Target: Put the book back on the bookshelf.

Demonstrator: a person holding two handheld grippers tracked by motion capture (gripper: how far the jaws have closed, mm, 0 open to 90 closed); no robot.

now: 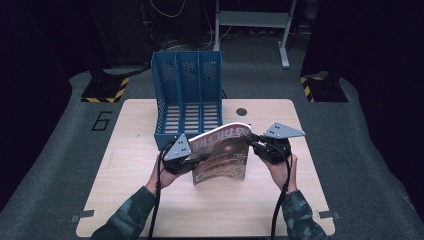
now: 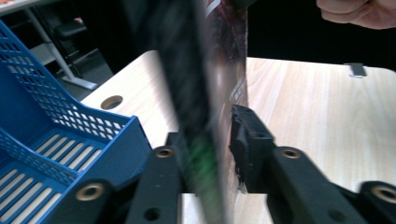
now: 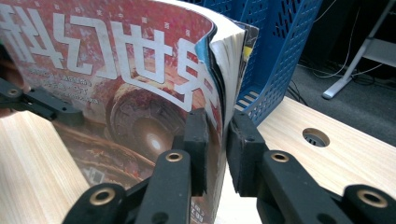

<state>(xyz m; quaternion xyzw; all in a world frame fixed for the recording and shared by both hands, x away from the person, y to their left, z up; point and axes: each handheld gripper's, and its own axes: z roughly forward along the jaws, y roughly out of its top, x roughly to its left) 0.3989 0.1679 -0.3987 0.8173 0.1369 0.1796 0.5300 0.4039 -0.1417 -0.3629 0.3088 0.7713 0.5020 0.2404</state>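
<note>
High view | magazine [image 1: 222, 155] stands on edge before the blue file rack [image 1: 187, 95] | left gripper [image 1: 196, 160] and right gripper [image 1: 254, 141] clamp its side edges | floppy, glossy, so you grip near the spine.

A blue three-slot file rack [image 1: 187, 100] stood just behind the upright magazine [image 1: 222, 155], blocking the way forward. Bare table [image 1: 210, 210] lay open in front and toward both side edges.
</note>
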